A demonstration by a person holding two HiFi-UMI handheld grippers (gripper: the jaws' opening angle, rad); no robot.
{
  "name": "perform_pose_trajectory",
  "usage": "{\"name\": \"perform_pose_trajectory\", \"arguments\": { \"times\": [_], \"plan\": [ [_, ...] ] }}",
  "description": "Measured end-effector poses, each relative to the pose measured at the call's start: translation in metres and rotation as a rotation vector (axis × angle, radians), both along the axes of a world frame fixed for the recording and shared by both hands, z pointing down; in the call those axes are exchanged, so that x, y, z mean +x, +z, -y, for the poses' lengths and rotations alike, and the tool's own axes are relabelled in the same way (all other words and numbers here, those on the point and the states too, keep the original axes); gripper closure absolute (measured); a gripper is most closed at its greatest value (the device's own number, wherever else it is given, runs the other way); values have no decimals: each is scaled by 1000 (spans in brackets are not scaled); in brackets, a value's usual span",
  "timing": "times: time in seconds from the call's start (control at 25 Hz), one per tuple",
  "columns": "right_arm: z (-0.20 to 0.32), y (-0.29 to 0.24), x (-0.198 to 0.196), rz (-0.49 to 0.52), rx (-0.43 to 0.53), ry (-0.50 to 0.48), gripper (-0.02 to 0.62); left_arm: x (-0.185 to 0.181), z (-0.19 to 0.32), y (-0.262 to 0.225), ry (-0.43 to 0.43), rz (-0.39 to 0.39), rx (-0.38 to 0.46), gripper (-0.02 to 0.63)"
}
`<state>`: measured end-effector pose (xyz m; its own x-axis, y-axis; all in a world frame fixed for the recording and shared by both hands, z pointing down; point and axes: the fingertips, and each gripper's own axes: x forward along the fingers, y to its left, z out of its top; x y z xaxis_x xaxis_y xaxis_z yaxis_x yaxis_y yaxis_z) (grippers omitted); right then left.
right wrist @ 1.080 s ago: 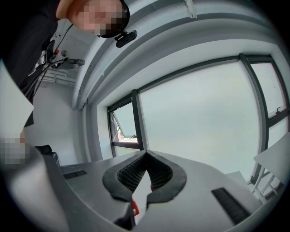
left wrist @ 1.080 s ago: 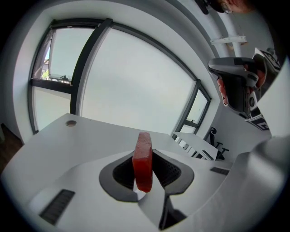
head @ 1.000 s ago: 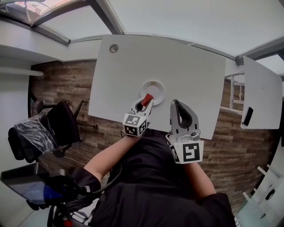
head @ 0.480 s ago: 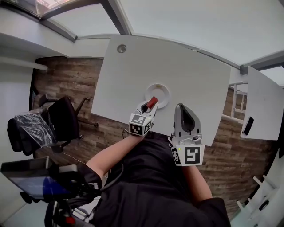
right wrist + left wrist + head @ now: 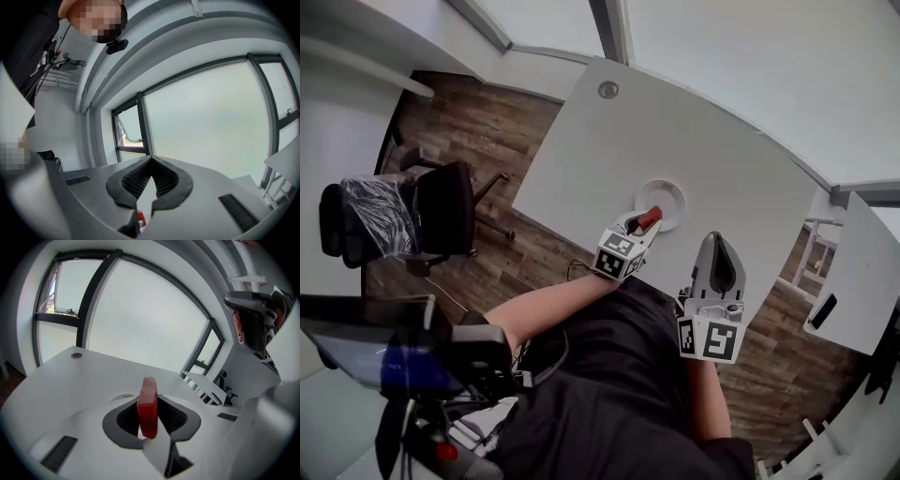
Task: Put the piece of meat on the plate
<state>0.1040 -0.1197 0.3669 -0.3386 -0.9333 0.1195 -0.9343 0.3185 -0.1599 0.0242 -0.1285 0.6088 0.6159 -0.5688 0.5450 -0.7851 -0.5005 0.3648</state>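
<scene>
Piece of meat [image 5: 148, 406]: red, block-shaped, pinched upright between the pads of the left gripper [image 5: 644, 222], with its upper end standing clear above the jaws. In the head view the meat is seen over the near rim of the plate [image 5: 677, 194]. Whether it touches the plate cannot be told.

Plate: white, round, set on the white worktop [image 5: 712, 141] not far from its near edge. A sliver of its rim is seen past the left jaw in the left gripper view.

Right gripper [image 5: 718, 241]: jaws pressed together at the tips, nothing between them. It is held just to the right of the left gripper and apart from it. Its tips are over the near part of the worktop and clear of the plate.

A round grommet [image 5: 607, 90] is noted at the far corner of the worktop. A black office chair [image 5: 441, 211] stands on the wood floor [image 5: 478, 141] to the left.
</scene>
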Motion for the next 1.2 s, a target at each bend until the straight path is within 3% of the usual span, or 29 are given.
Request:
{"name": "perform_pose_trajectory", "arguments": {
  "times": [0.96, 1.2],
  "plan": [
    [-15, 2, -2, -33, -18, -6, 589, -3, 0, 32, -1, 40, -31, 509],
    [-18, 3, 2, -33, -24, -6, 589, 2, -1, 42, 67, 101, -11, 508]
  ]
}}
